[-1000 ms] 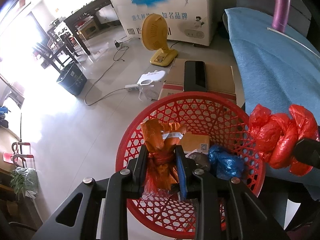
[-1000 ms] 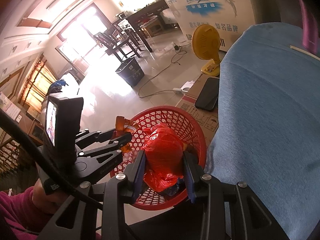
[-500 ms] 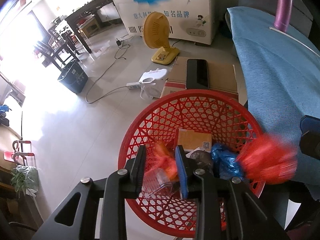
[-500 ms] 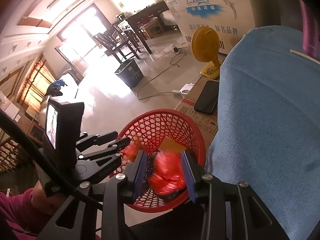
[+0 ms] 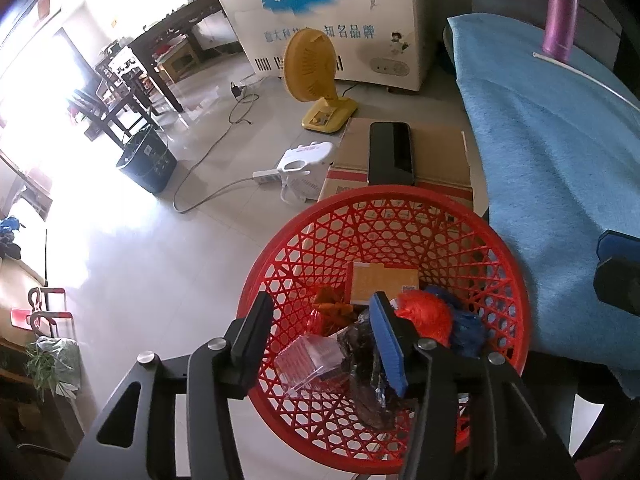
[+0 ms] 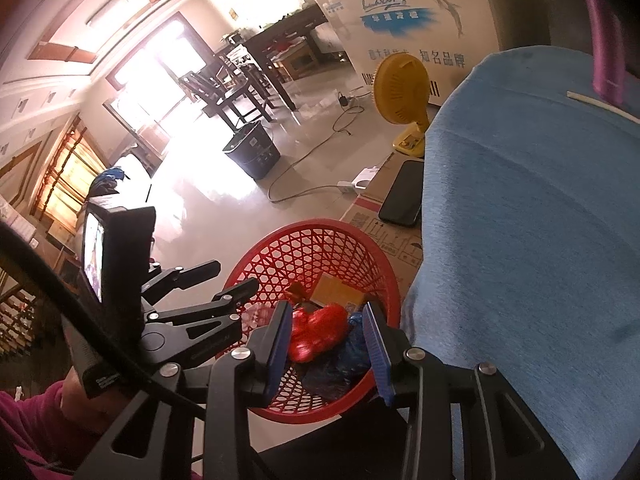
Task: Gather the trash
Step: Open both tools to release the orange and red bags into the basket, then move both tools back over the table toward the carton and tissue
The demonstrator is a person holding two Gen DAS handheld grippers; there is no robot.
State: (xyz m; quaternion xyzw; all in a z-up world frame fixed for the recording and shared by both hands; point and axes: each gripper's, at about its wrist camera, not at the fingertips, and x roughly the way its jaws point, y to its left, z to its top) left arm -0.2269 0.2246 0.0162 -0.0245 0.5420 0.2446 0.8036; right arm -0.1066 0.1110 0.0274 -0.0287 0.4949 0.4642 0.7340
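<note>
The left gripper (image 5: 318,322) hung over the red mesh basket (image 5: 516,292) with its jaws apart and nothing between them. A second earlier those jaws had clamped an orange plastic bag; they had just been opening, and the orange bag (image 5: 332,308) now lay loose in the bottom of the basket, partly behind a clear plastic container (image 5: 308,364) and a dark crumpled wrapper (image 5: 368,364).

The right gripper (image 6: 326,330) also stood over the basket (image 6: 384,276), its blue pads apart with a gap on either side of the trash below. The log puts it near its narrowest, yet the frames show no pad pressing on anything. A second before, it had held a red plastic bag above the rim; half a second before, that bag was a blur in fall. Now the red bag (image 6: 316,332) rested inside the basket, against a blue bag (image 6: 352,344) and in front of a flat yellow-brown carton (image 6: 336,290). In the left wrist view the red bag (image 5: 424,314) sat just right of the gripper's blue pad, touching the blue bag (image 5: 464,326).

Neither hand had shifted. The basket stood on the floor against the blue-covered seat (image 5: 560,168), beside a cardboard box (image 5: 436,148) bearing a black phone (image 5: 390,154).
</note>
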